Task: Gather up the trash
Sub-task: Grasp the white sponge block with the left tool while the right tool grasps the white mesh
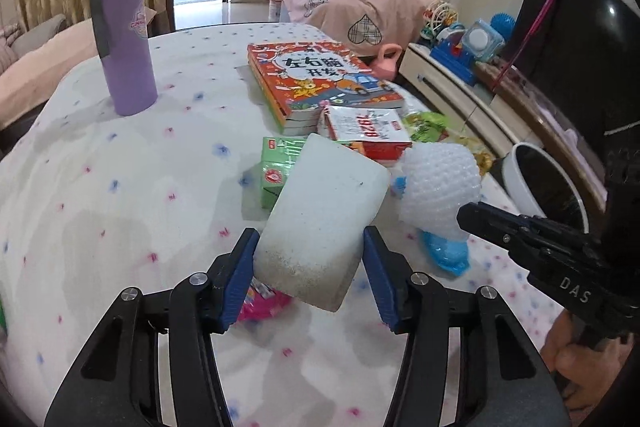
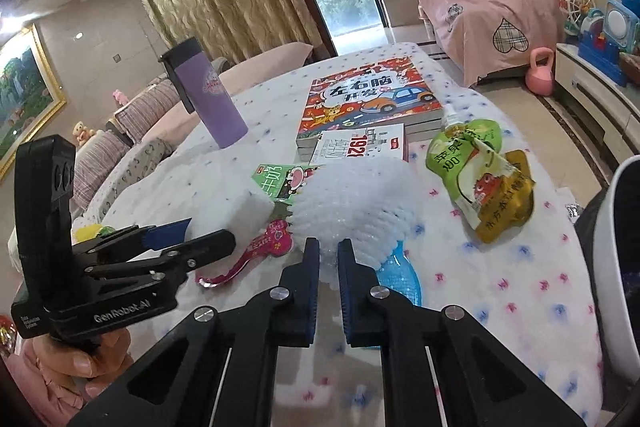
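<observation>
**Gripping foam trash over a cluttered table**

Covering most of both views is a round table point(image 1: 120, 187) under a white cloth dotted with pink and blue marks. At about 10 o'clock in the left wrist view stands a purple tumbler point(image 1: 124, 39) with a dark lid, upright. At 12 o'clock lies a stack of children's books point(image 1: 316, 79), with a smaller red and white booklet point(image 1: 366, 131) overlapping its near edge. A white bin point(image 1: 536, 183) sits off the table edge at 3 o'clock.

The left gripper point(image 1: 310, 267) points forward and down, its blue pads closed on the two sides of a white foam block point(image 1: 324, 211), which tilts up and away from the cloth. A green milk carton point(image 1: 276, 171) lies just behind the block, and a pink wrapper point(image 2: 264, 251) lies under it.

The right gripper point(image 2: 329, 291) also angles down, its jaws nearly together and pinching the near edge of a white foam net sleeve point(image 2: 352, 207) at 12 o'clock in its own view. A blue plastic piece point(image 2: 400, 275) lies beneath the sleeve, touching it. Crumpled green and yellow drink pouches point(image 2: 480, 179) rest on the cloth at 2 o'clock, apart from the sleeve.

A hand point(image 2: 80, 355) grasps the left gripper's handle from below, at 8 o'clock in the right wrist view.
</observation>
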`<state>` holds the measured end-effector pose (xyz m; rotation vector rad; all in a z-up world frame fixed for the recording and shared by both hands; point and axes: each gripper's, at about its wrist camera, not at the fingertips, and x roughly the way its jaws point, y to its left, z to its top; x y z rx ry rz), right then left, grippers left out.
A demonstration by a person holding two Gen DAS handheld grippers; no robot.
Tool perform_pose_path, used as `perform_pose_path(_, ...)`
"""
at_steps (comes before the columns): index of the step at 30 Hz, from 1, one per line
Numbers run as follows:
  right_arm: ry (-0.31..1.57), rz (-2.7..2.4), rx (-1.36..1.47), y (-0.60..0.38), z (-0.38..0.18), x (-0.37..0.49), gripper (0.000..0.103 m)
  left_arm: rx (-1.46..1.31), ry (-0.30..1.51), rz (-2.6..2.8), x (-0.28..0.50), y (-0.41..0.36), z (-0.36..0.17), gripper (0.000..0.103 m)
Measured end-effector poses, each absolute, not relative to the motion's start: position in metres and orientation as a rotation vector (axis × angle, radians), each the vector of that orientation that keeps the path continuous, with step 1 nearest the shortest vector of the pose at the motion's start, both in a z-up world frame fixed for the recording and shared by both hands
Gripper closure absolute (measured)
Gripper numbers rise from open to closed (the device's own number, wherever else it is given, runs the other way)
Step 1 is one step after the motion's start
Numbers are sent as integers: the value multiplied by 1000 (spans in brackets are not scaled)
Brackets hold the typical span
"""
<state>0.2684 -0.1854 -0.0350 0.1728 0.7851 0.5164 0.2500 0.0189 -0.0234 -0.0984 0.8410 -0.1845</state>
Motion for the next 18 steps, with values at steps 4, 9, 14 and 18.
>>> perform_pose_path(4, 769, 509, 190, -198, -28, 256, 94, -112, 834, -210, 238, 7, -18, 51)
perform_pose_path(9, 752, 478, 214, -221, -21, 237, 94, -121, 840, -266, 224, -18, -16, 51)
perform_pose_path(14, 737, 426, 245, -253, -17, 221, 94, -109, 840, -326, 213, -49, -14, 51)
perform_pose_path(18, 722, 385, 266, -277, -12, 208, 94, -95, 839, -372, 207, -73, -10, 51)
